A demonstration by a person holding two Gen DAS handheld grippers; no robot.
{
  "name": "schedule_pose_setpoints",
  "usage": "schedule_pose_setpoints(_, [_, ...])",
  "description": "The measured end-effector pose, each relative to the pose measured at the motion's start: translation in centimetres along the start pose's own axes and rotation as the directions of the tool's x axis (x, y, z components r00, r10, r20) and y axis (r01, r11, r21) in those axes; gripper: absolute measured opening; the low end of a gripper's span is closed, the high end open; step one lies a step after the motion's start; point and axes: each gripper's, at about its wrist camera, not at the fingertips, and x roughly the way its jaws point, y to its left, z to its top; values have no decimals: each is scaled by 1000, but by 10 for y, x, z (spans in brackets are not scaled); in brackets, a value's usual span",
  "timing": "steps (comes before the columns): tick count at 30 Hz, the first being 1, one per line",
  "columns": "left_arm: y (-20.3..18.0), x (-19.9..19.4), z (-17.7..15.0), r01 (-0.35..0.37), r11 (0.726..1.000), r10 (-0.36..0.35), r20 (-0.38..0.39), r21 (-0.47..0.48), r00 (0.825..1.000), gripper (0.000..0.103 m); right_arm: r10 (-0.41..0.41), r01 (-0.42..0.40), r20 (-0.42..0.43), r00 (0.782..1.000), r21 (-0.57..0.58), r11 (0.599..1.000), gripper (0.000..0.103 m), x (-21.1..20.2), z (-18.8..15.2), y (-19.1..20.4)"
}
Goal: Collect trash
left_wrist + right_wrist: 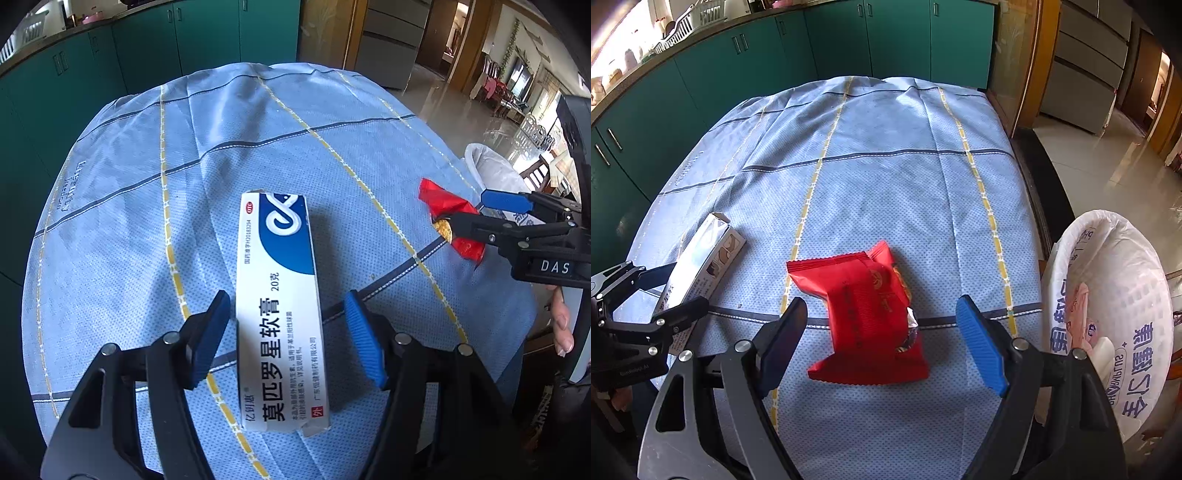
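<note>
A white and blue ointment box (pixel 277 295) lies flat on the blue tablecloth (pixel 147 221), running lengthwise between the fingers of my left gripper (pixel 286 299). Both pads stand a small gap off its sides, so the gripper is open. A crumpled red snack wrapper (pixel 864 325) with a torn foil edge lies between the fingers of my right gripper (pixel 882 301), which is open wide and clear of it. The right wrist view shows the box (pixel 701 258) at the left inside the left gripper (pixel 683 286). From the left wrist, the wrapper (pixel 443 201) shows at the right gripper (pixel 471 208).
A bin lined with a white printed bag (pixel 1108 295) stands just off the table's right edge and holds some trash. Green cabinets (pixel 775 74) run behind the table. Shiny tiled floor (pixel 1108 166) lies to the right. A person's fingers (pixel 561 321) grip the right tool.
</note>
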Motion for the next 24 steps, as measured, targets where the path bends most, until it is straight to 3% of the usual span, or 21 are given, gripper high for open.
schedule_pose_setpoints(8, [-6, 4, -1, -24, 999, 24, 0, 24, 1000, 65, -3, 3, 0, 1000, 8, 1000, 81, 0, -2, -2])
schedule_pose_setpoints(14, [3, 1, -3, -21, 1000, 21, 12, -5, 1000, 43, -9, 9, 10, 1000, 18, 1000, 81, -2, -1, -3])
schedule_pose_setpoints(17, [12, -2, -4, 10, 999, -9, 16, -44, 1000, 43, -13, 12, 21, 1000, 14, 1000, 81, -4, 2, -2])
schedule_pose_setpoints(24, [17, -4, -5, -3, 998, 4, 16, -65, 1000, 46, -77, 79, 33, 997, -75, 994, 90, 5, 10, 16])
